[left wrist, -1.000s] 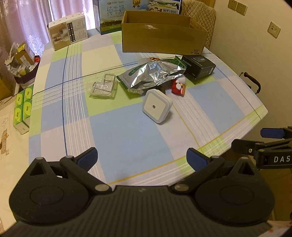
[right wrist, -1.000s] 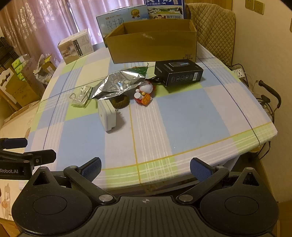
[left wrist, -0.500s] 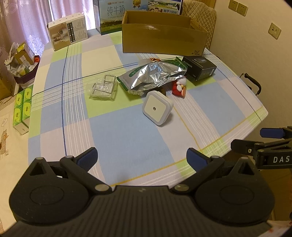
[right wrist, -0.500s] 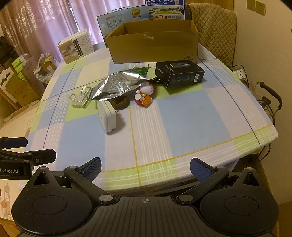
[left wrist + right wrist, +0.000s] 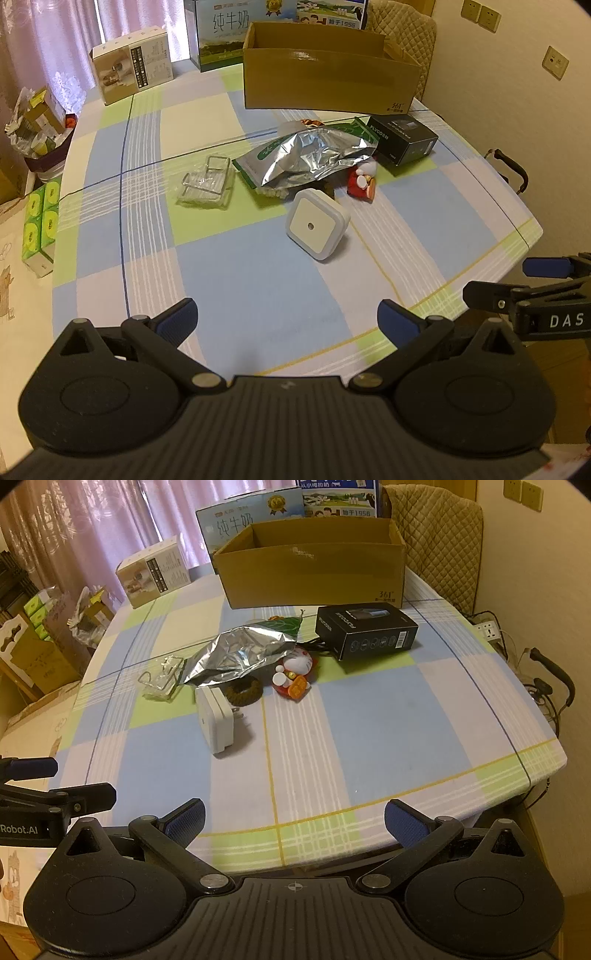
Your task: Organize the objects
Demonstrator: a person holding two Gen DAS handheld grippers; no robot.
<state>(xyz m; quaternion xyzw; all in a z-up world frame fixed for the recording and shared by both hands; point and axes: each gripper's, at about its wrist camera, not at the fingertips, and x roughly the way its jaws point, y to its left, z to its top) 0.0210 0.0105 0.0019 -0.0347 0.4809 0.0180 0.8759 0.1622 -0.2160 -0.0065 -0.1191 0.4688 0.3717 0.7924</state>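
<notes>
On the checked tablecloth lie a white square plug-in night light (image 5: 317, 226) (image 5: 216, 718), a silver foil bag (image 5: 306, 157) (image 5: 242, 651), a red-and-white cat figure (image 5: 362, 178) (image 5: 293, 672), a black product box (image 5: 404, 138) (image 5: 365, 631), a clear plastic pack with a wire rack (image 5: 207, 182) (image 5: 162, 675) and a dark braided ring (image 5: 243, 694). An open cardboard box (image 5: 328, 77) (image 5: 314, 570) stands at the back. My left gripper (image 5: 286, 319) and right gripper (image 5: 293, 821) are both open and empty, near the table's front edge.
A white carton (image 5: 133, 74) and milk cartons (image 5: 229, 33) stand at the table's back. A padded chair (image 5: 439, 542) is behind the cardboard box. Green tissue packs (image 5: 40, 218) and cluttered boxes sit on the floor at left. Cables and a power strip (image 5: 491, 631) lie at right.
Both grippers have moved slightly forward toward the table; the objects appear a little closer. Nothing on the table has moved.
</notes>
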